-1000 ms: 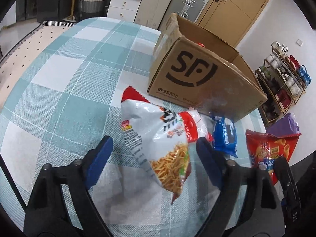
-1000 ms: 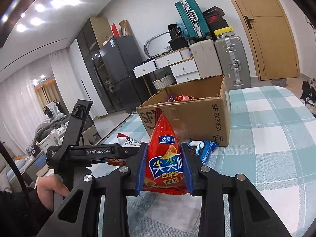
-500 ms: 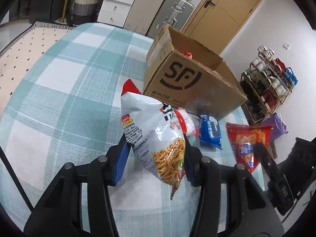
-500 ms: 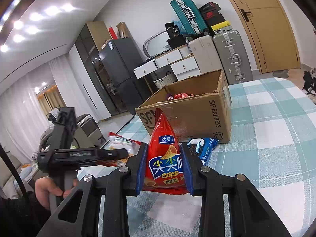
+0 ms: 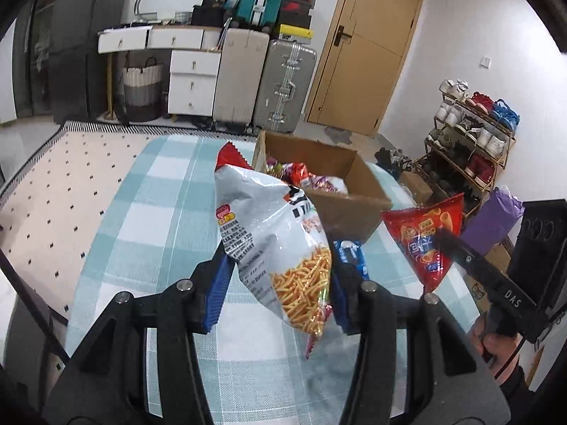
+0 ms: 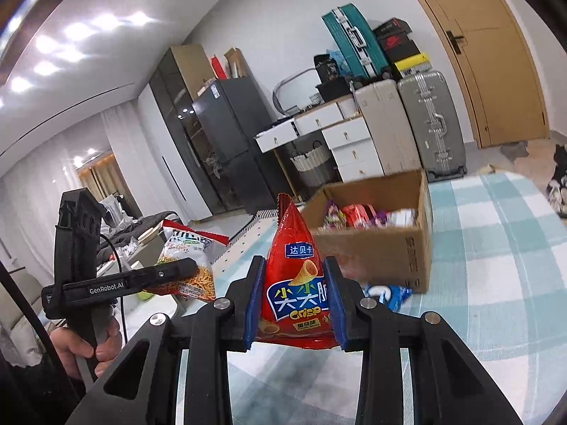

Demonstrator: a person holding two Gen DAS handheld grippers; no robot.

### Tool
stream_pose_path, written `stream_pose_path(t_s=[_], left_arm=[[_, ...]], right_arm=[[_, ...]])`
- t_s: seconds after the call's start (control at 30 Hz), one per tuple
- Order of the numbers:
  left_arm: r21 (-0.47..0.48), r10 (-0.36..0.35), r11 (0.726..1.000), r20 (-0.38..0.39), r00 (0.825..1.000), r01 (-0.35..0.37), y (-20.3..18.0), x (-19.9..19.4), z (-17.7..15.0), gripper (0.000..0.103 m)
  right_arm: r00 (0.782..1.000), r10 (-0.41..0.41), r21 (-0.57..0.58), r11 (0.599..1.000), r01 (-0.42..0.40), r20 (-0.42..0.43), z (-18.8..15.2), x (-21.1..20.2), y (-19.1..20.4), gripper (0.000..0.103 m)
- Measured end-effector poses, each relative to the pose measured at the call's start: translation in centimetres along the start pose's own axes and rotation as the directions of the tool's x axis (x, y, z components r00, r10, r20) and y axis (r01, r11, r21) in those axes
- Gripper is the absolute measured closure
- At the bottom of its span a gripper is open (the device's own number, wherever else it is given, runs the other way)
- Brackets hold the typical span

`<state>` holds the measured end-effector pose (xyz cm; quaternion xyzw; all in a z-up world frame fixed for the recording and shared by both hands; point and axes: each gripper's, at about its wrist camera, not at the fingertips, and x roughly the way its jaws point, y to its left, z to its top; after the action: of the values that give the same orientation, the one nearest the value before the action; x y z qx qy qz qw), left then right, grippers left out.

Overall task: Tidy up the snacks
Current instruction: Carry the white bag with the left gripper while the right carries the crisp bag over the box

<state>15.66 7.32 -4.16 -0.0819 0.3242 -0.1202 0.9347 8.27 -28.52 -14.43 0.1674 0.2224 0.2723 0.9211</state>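
The white bag (image 5: 273, 233) is hanging clear of the table (image 5: 159, 191), pinched in the left gripper (image 5: 276, 283), while the right gripper (image 6: 294, 304) is clamping the red bag (image 6: 296, 283). Both are being carried toward the box (image 6: 386, 248) at 1 o'clock; the next move is probably lifting over its rim, then releasing.

Left hand-held gripper (image 5: 280, 294): blue pads clamped against both sides of white snack bag (image 5: 276, 233), bag raised off tabletop, pointing forward and slightly down. Right hand-held gripper (image 6: 294, 304): blue pads pinched on lower part of red cone-snack bag (image 6: 297, 283), bag upright between fingers. Left hand (image 6: 85, 347) wraps handle below left hand-held gripper body; right hand (image 5: 496, 340) grips its handle, partly visible at frame edge.
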Motion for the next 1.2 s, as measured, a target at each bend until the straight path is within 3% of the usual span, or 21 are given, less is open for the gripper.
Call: stream_pose_path(t_s=[0.3, 0.5, 0.63, 0.9, 1.07, 1.2], left_arm=[[0.09, -0.065, 0.994, 0.034, 0.997, 0.061, -3.5, -4.0, 4.6, 0.057], [0.102, -0.087, 0.991, 0.027, 0.996, 0.084, -5.1, -5.5, 9.1, 0.058], [0.153, -0.066, 0.986, 0.03, 0.997, 0.061, -6.7, -5.4, 12.4, 0.06], [0.187, -0.118, 0.975, -0.005, 0.993, 0.117, -9.8, -2.8, 17.8, 0.061], [0.155, -0.154, 0.975, -0.041, 0.987, 0.159, -10.8, 0.9, 20.3, 0.061], [0.147, -0.14, 0.978, -0.067, 0.988, 0.148, -11.3, 4.3, 21.7, 0.061]], right_arm=[[0.992, 0.124, 0.083, 0.989, -0.126, 0.026, 5.2, -2.3, 2.1, 0.07], [0.995, 0.087, 0.056, 0.994, -0.089, 0.04, 10.2, -3.2, 3.1, 0.07], [0.996, 0.083, 0.048, 0.995, -0.085, 0.042, 13.4, -3.2, 3.7, 0.07], [0.999, 0.031, -0.004, 1.0, -0.031, 0.012, 19.8, -1.3, 3.6, 0.07], [0.999, -0.003, 0.016, 1.0, 0.003, -0.033, 21.6, 1.8, 1.7, 0.07], [0.997, -0.035, -0.001, 0.999, 0.035, -0.065, 22.4, 4.5, 0.3, 0.07]])
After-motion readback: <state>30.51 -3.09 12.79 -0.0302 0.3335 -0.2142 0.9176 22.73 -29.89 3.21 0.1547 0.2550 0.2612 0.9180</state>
